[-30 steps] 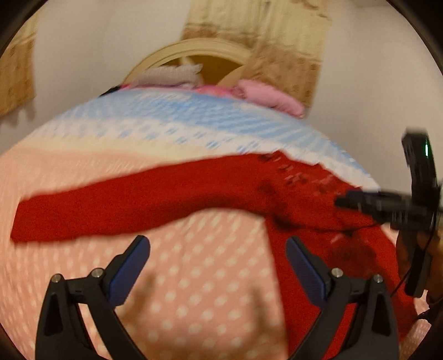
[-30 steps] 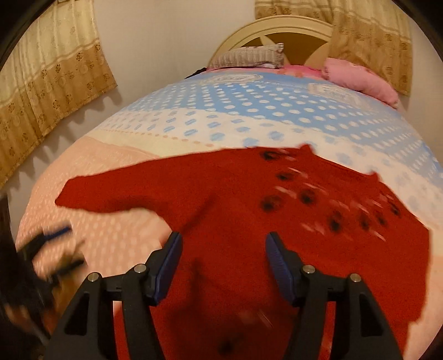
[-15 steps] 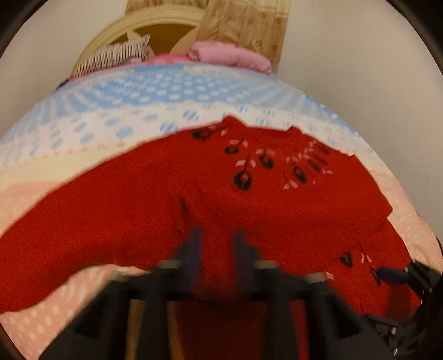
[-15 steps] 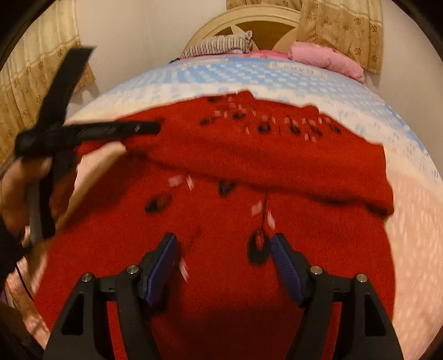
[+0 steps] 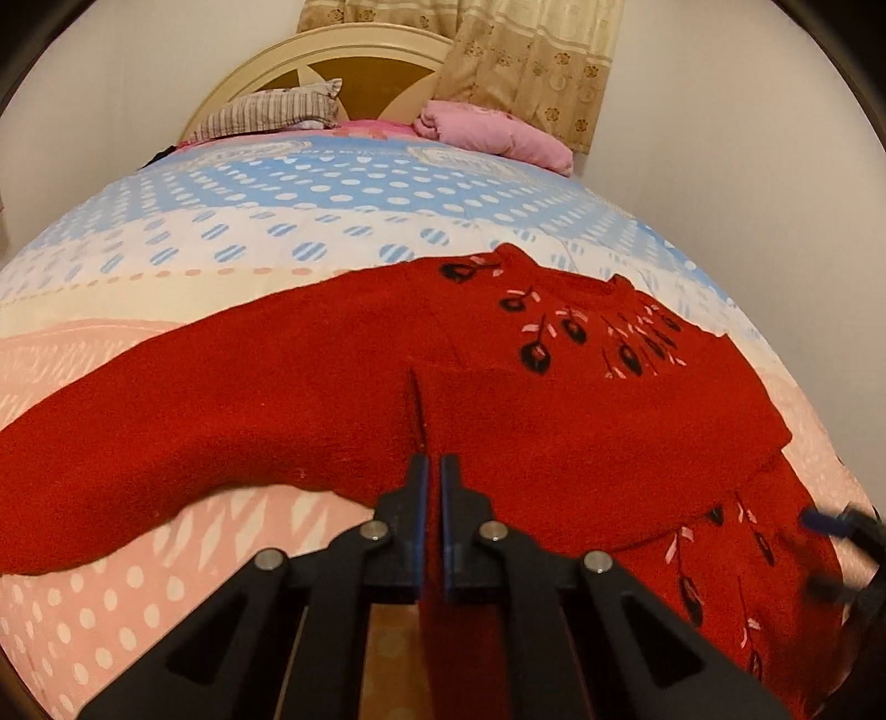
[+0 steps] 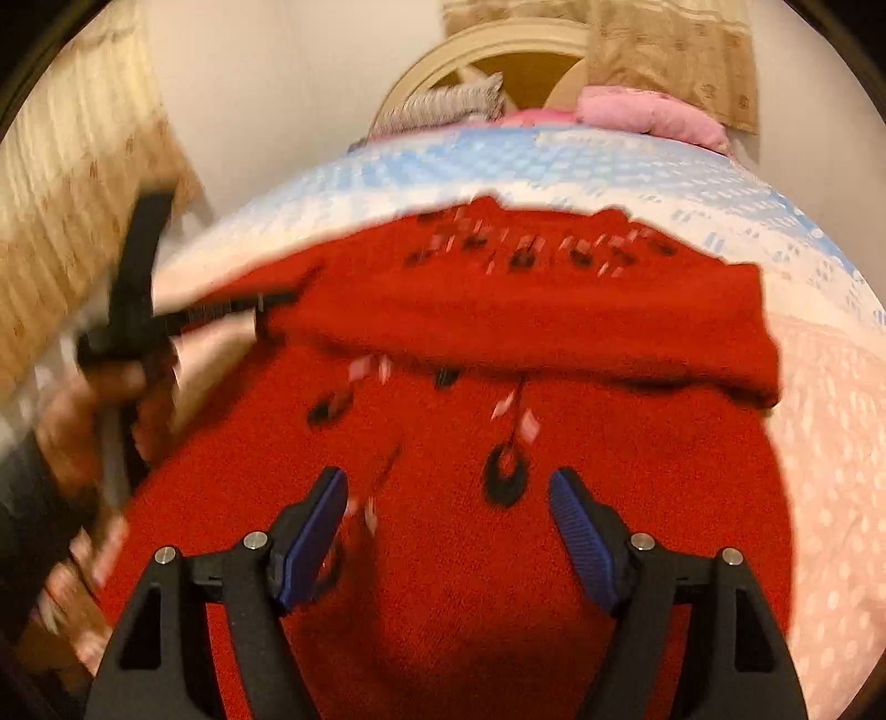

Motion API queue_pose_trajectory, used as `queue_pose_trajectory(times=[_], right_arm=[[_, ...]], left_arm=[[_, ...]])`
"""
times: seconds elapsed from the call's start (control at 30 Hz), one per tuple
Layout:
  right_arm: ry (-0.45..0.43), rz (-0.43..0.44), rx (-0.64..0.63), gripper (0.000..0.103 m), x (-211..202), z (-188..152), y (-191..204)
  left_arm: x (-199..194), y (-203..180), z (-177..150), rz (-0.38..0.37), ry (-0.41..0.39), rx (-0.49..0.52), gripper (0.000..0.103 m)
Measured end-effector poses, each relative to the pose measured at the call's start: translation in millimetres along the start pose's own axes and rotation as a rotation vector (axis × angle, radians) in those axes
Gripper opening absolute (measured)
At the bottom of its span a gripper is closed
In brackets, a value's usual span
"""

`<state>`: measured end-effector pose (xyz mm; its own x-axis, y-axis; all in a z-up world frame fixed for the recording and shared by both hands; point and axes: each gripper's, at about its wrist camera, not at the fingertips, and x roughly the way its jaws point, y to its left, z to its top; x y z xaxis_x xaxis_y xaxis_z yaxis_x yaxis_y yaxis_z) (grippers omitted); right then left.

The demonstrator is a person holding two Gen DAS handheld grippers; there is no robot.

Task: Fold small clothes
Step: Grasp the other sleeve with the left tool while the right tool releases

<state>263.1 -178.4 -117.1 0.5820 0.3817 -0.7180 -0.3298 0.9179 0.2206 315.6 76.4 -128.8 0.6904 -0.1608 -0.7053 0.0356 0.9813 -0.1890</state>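
Red knitted sweater spread across the near part of the bed, over the pink dotted band of the sheet, collar toward the blue band and the headboard; black and pink leaf pattern around the neckline and again on the lower front. One sleeve stretched out flat to the left in the left wrist view; upper part folded down over the body, forming a thick band across the garment in the right wrist view. Left gripper clamped tight on a raised fold of red fabric, a thin ridge of cloth pinched between the blue pads and running away from the tips. Right gripper above the lower front of the sweater, jaws opening, blue pads well apart, nothing pressed between them, only flat knit beneath, a black leaf motif lying in the gap. Striped pillow and pink bundle far off at the headboard, beige curtain behind. Right wrist view blurred, edges of the sweater smeared
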Motion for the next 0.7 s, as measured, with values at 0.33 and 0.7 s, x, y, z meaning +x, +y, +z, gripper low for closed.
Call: queue_pose_trajectory(times=[0.33,0.7], right_arm=[[0.171,-0.126,0.226,0.077,50,39,-99],[0.075,-0.187,0.098,0.077,19,58,-75]], left_arm=[[0,-1,-3,0.013,0.004,-0.025,0.029],[-37,25,-19,0.058,-0.049,-0.055,0.075]])
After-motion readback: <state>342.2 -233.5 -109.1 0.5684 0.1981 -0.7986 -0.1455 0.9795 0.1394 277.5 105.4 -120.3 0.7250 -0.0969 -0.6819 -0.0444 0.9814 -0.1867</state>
